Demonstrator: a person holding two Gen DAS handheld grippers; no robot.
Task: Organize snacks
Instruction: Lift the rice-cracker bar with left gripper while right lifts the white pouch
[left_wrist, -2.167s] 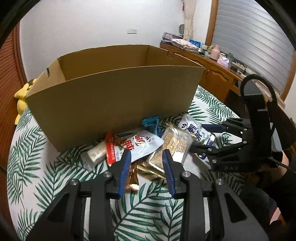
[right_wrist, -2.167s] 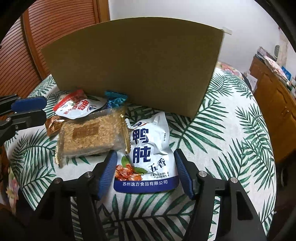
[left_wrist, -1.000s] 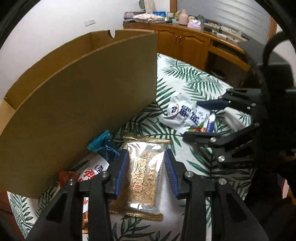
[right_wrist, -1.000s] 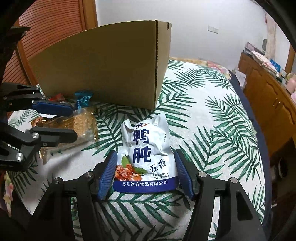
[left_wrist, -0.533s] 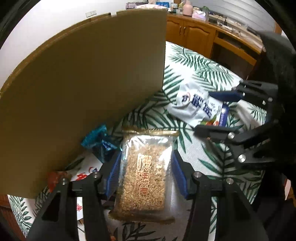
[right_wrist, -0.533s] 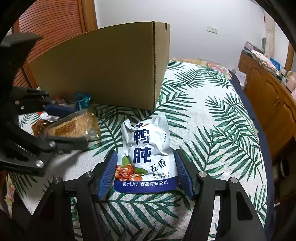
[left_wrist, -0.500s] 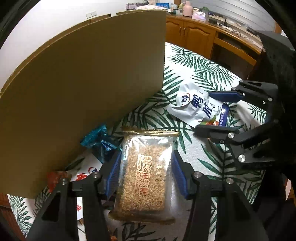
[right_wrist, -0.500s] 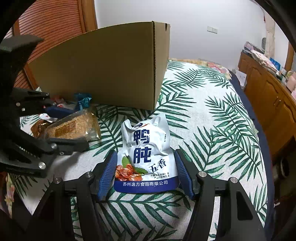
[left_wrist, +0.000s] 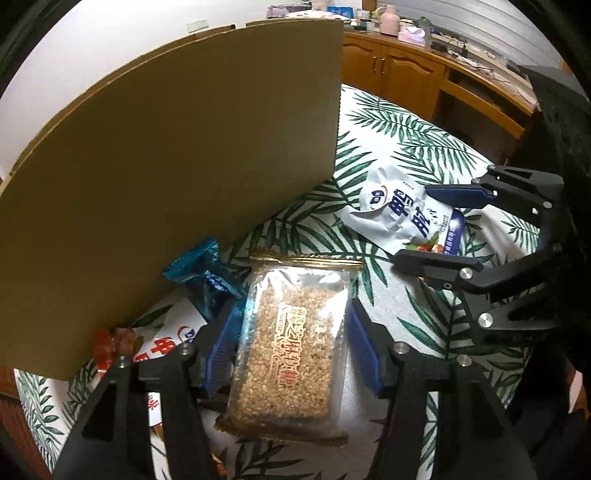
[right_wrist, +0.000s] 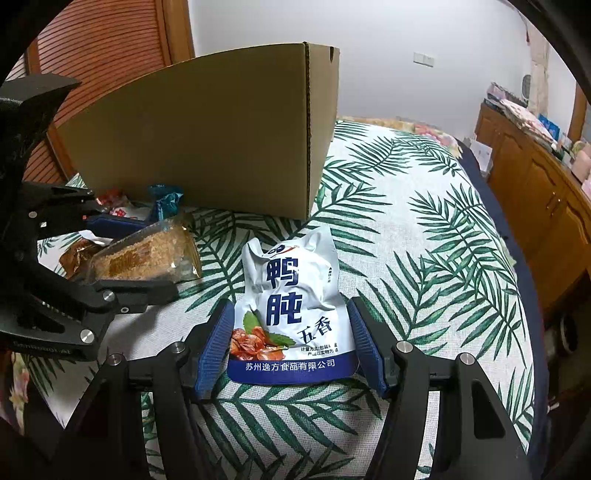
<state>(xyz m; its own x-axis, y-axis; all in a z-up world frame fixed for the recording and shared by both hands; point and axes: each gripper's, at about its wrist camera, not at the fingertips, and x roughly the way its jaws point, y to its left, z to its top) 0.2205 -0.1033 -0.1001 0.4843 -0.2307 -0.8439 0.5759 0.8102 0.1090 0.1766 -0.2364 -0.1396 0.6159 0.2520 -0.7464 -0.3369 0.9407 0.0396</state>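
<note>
Opening around the sesame bar (left_wrist: 295, 343), left claw (left_wrist: 291, 343); right claw (right_wrist: 291, 343) pinches the white pouch (right_wrist: 291, 295).

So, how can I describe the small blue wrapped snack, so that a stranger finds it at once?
Start from the big cardboard box on the leaf-print tablecloth. At the foot of its near wall lies a small teal foil packet, beside the clear sesame brittle pack. It alone is shiny blue and crinkled, and far smaller than its neighbours.

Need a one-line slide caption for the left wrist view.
Left gripper, jaws opening, straddles the sesame bar pack beside the cardboard box.
</note>
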